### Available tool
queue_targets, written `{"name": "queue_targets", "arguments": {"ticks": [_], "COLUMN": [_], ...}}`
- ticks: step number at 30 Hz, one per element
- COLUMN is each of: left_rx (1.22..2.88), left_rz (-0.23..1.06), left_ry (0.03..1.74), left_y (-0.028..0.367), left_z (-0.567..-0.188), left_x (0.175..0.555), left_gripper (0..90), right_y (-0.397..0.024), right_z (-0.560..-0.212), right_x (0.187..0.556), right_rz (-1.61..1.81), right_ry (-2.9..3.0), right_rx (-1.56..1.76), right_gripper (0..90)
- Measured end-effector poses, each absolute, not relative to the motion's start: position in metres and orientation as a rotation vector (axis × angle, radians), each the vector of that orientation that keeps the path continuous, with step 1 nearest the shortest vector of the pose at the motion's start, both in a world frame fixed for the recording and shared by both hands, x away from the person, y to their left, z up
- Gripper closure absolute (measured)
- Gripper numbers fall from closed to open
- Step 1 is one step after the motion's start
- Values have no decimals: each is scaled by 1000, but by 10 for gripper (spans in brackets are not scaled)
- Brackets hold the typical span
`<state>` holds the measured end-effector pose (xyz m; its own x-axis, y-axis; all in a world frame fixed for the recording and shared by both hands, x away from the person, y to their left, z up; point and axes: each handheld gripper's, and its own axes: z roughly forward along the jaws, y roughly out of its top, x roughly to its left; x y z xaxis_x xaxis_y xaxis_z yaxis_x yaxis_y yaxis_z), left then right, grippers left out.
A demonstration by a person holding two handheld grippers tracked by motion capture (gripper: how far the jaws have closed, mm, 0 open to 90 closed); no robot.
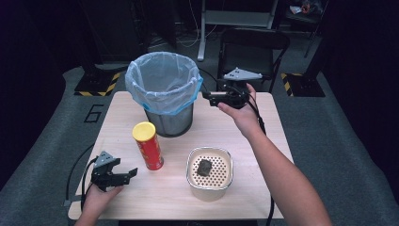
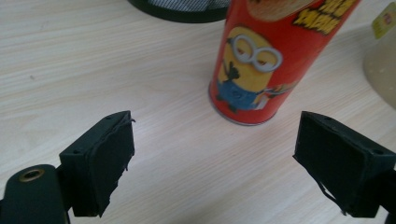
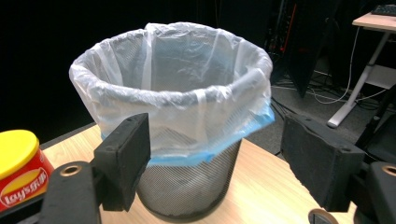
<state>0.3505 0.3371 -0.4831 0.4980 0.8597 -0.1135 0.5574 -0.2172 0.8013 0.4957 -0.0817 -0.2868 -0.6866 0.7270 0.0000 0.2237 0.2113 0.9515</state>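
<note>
A red chips can (image 1: 148,145) with a yellow lid stands upright left of the table's middle. My left gripper (image 1: 128,175) is low at the front left, open and empty. In the left gripper view its jaws (image 2: 212,140) point at the can (image 2: 261,60), which stands just beyond them. A mesh waste bin (image 1: 163,92) with a pale blue liner stands at the back. My right gripper (image 1: 208,99) hovers just right of the bin's rim, pointing at it. In the right gripper view the gripper (image 3: 217,154) is open and empty, facing the bin (image 3: 187,84), with the can (image 3: 21,163) at the left edge.
A perforated metal container (image 1: 226,186) stands at the front right of the wooden table (image 1: 263,141), with a dark lump (image 1: 205,168) inside. A black folding chair (image 1: 254,44) stands behind the table. Yellow-black striped bases (image 1: 99,84) lie on the floor.
</note>
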Motion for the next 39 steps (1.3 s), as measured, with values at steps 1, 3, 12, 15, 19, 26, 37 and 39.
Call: {"name": "queue_targets", "arguments": {"ticks": [1,3,12,15,19,26,37,39], "left_rx": [1903,1892,1890,1886,1894,1897,1907,1893], "left_rz": [460,453,438,451,437,450,460,477], "left_ry": [1163,1152,1084,1070,1072,1079,1071,1080], "left_y": [336,333,317,308,299,291,279,276], "left_z": [-482,-480,-461,-458,-458,-462,-469,-471], "left_x": [350,349,348,351,359,372,381,382], "left_gripper": [114,114,136,133,135,143,185,185], "right_y": [-85,-91,-122,-130,-138,-146,-172,-179], "right_z": [-288,-290,-307,-312,-319,-342,-378,-386], "right_x": [495,492,478,472,463,448,425,421], "right_rz": [1488,1494,1502,1491,1485,1440,1388,1378], "right_ry": [2030,2014,1990,1996,2000,1995,1965,1960], "right_rx": [875,884,927,923,932,987,1070,1092], "right_gripper": [252,259,286,292,293,292,292,292]}}
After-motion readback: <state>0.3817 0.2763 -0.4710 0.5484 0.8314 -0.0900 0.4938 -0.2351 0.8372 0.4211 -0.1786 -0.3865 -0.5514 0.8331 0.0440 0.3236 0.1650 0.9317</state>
